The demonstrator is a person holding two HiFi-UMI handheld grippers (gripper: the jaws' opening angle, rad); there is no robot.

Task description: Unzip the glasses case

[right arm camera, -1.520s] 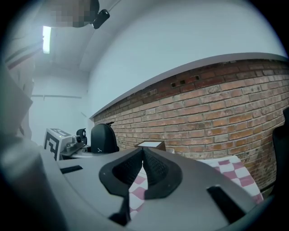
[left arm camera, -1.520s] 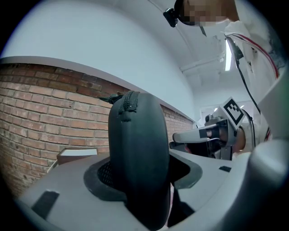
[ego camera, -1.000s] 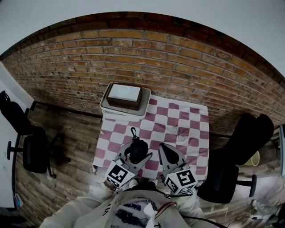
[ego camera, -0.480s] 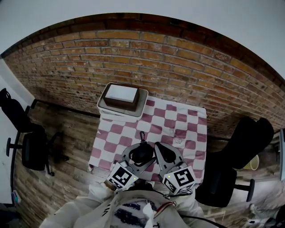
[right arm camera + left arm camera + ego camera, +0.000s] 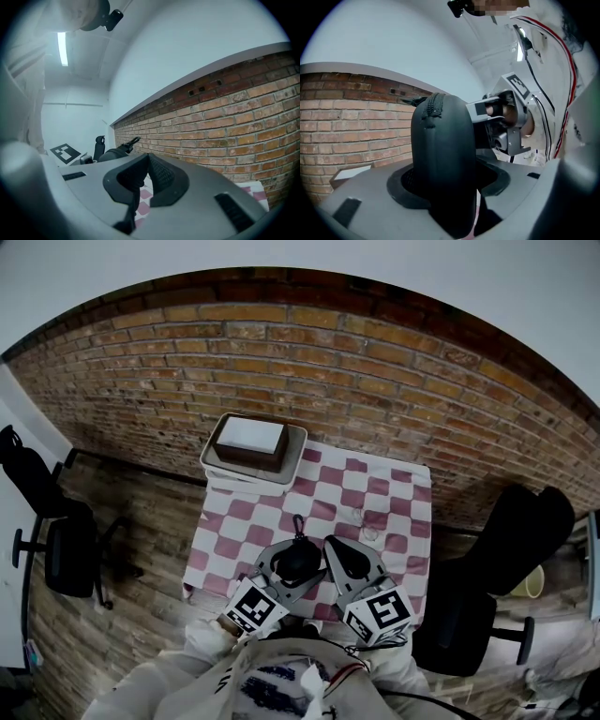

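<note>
My left gripper (image 5: 292, 568) is shut on the black glasses case (image 5: 298, 559) and holds it above the near part of the checked table. In the left gripper view the case (image 5: 440, 154) stands upright between the jaws, its zipper seam (image 5: 434, 104) running over the top. A strap with the zipper pull (image 5: 299, 524) sticks out from the far end of the case. My right gripper (image 5: 334, 549) is shut and empty, close beside the case on its right. From the right gripper view, its own tips (image 5: 147, 161) meet, and the case (image 5: 112, 153) lies to their left.
A red-and-white checked cloth (image 5: 394, 512) covers the small table. A tray with a brown box (image 5: 251, 448) stands at the table's back left corner. A brick wall (image 5: 328, 362) runs behind. Black office chairs stand on the left (image 5: 66, 554) and on the right (image 5: 497, 596).
My left gripper has carried the case to the right, closing the gap to the right gripper. The right gripper has stayed about where it was, still shut.
</note>
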